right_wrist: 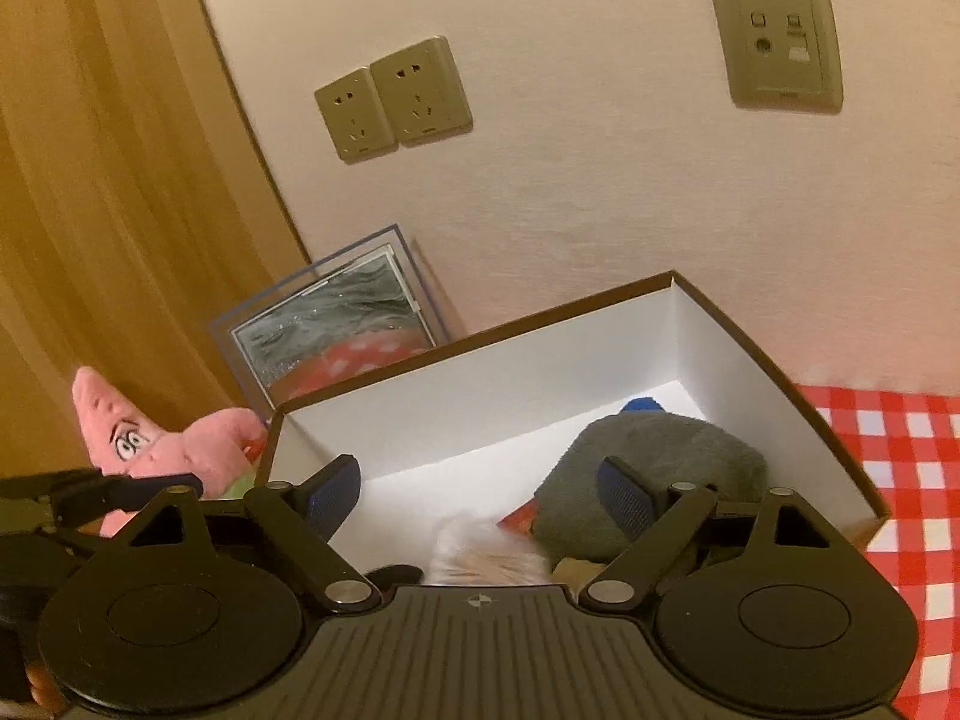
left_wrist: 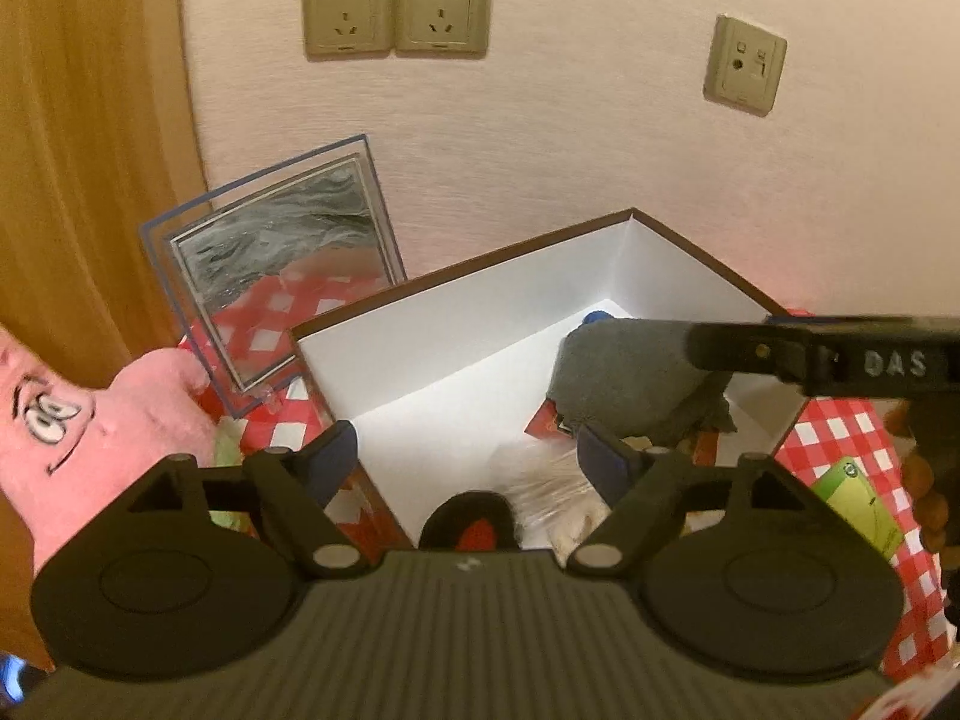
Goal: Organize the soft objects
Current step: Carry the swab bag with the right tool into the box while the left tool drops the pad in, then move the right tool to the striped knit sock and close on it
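Note:
A white-lined box with a brown rim [left_wrist: 456,324] [right_wrist: 480,384] stands on the red checked cloth. A grey plush [left_wrist: 630,384] [right_wrist: 660,456] lies inside it at the right, with a white fluffy toy [left_wrist: 540,480] [right_wrist: 480,552] and a black and red item [left_wrist: 474,525] at the near end. A pink starfish plush [left_wrist: 102,432] [right_wrist: 156,444] lies left of the box. My left gripper [left_wrist: 468,456] is open and empty over the box's near end. My right gripper [right_wrist: 480,492] is open and empty above the box; it also shows in the left wrist view [left_wrist: 840,354].
A clear framed sand picture [left_wrist: 276,264] [right_wrist: 336,324] leans on the wall behind the box. A wooden panel [left_wrist: 78,150] stands at the left. Wall sockets [left_wrist: 396,9] are above. A green card [left_wrist: 858,498] lies on the cloth [right_wrist: 888,450] to the right.

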Tool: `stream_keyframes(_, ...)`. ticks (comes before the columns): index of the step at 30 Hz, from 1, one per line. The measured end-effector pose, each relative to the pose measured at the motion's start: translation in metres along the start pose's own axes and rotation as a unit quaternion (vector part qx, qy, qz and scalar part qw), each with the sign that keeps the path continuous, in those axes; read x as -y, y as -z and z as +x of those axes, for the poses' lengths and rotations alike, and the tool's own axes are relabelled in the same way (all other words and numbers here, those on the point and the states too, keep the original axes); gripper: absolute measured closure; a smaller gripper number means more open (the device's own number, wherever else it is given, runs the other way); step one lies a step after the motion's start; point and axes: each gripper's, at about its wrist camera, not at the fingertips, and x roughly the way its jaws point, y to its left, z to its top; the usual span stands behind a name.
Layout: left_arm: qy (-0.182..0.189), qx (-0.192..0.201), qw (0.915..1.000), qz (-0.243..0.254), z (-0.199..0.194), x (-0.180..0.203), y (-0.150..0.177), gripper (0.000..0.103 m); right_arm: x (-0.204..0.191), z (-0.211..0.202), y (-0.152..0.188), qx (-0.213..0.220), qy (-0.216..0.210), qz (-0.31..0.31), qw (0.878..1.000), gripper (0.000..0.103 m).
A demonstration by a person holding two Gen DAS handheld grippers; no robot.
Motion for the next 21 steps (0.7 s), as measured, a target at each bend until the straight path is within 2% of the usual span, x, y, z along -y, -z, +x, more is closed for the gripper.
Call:
stream_keyframes(4, 0.004, 0.006, 0.9997, -0.021, -0.023, -0.004, 0.007, 0.024, -0.001, -0.025, 0.009, 0.021, -0.005, 0.004, 1.000, 0.017)
stream_keyframes(11, -0.010, 0.040, 0.9986, -0.032, -0.084, 0.002, 0.032, 0.025, 0.002, -0.092, 0.033, 0.058, -0.030, 0.003, 0.998, 0.017)
stream_keyframes(21, -0.046, 0.042, 0.9970, -0.046, -0.162, 0.024, 0.092, 0.025, 0.003, -0.182, 0.087, 0.037, -0.033, -0.013, 0.999, 0.017)
